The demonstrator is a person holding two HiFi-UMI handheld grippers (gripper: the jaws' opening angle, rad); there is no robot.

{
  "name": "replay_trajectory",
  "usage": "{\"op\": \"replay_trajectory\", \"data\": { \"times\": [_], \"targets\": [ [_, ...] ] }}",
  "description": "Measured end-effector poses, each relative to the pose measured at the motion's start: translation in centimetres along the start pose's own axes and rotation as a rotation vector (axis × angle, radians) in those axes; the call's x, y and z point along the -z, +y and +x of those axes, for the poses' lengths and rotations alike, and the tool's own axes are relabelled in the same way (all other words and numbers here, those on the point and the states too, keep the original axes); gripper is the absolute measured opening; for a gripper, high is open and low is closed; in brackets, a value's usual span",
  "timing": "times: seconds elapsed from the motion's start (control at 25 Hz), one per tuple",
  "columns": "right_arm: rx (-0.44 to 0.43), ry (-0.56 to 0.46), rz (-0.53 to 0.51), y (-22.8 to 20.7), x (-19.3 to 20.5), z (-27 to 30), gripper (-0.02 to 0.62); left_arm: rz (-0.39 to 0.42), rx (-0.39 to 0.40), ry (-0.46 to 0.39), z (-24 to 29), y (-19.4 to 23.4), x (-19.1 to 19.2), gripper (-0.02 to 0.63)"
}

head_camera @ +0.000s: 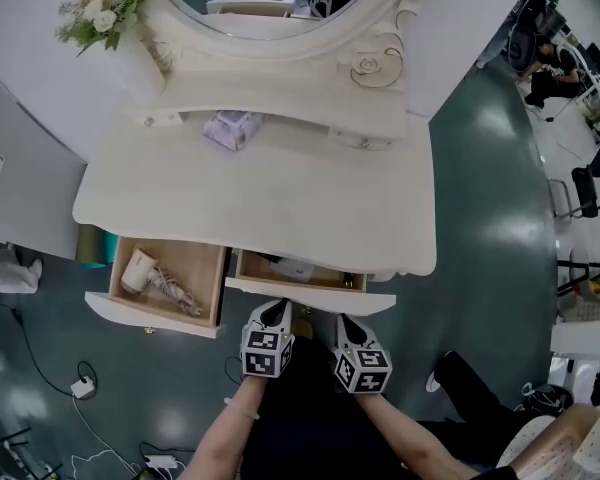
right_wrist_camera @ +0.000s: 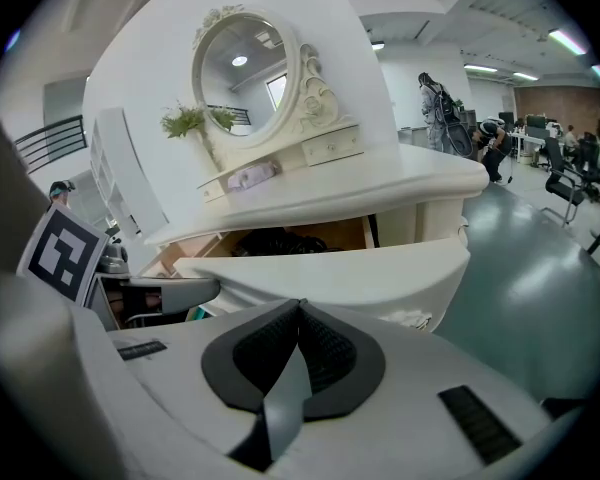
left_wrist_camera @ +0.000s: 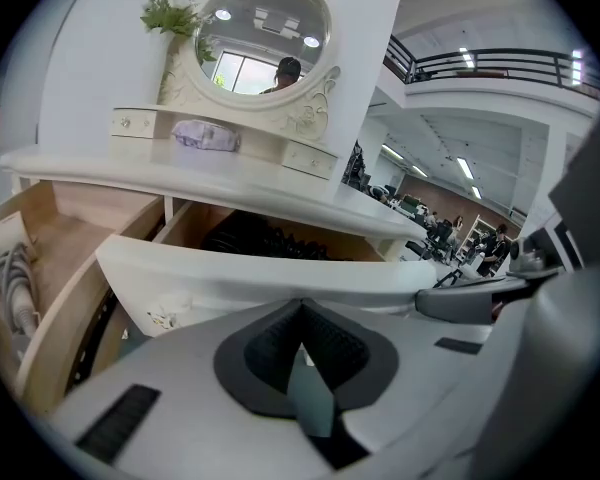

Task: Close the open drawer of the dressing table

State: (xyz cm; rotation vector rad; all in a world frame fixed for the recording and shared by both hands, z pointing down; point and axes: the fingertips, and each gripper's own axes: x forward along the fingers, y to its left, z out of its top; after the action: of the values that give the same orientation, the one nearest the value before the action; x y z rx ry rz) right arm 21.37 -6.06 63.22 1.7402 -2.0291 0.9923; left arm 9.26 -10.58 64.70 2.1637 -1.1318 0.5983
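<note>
**Head view.** I have the left claw [head_camera: 276, 312] and the right claw [head_camera: 348, 323] side by side at the white front of the centre drawer [head_camera: 310, 296]. That drawer stands part-way out from under the desk [head_camera: 280, 213]. The tips lie at the edge of the front panel, but I cannot confirm contact from here. The left drawer [head_camera: 150, 315] stands further out and holds a hair dryer [head_camera: 138, 268].

**Left gripper view.** The left claw [left_wrist_camera: 300, 310] has its pads pressed together with nothing between them. The front of the centre drawer [left_wrist_camera: 260, 273] lies just ahead of the tips, and dark contents [left_wrist_camera: 265, 240] show inside it.

**Right gripper view.** The right claw [right_wrist_camera: 300, 310] is likewise closed on itself and empty. It points at the front of the centre drawer [right_wrist_camera: 350, 263].

**Step in hand.** In my judgement this is the set-up for the push; the drawer is not yet closed.

**Next move.** I would drive both claws forward together, level and with equal pressure. That should keep the drawer running straight until its front meets the desk frame. The left drawer would then need the same treatment.
</note>
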Motion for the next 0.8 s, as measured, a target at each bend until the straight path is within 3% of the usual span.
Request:
{"op": "replay_trajectory", "data": {
  "times": [0.8],
  "targets": [
    [-0.022, -0.006, -0.01, -0.8, -2.2, 2.3, 0.026, 0.014, -0.009, 0.002, 2.4, 0.7, -2.2, 0.023]
  ]
}}
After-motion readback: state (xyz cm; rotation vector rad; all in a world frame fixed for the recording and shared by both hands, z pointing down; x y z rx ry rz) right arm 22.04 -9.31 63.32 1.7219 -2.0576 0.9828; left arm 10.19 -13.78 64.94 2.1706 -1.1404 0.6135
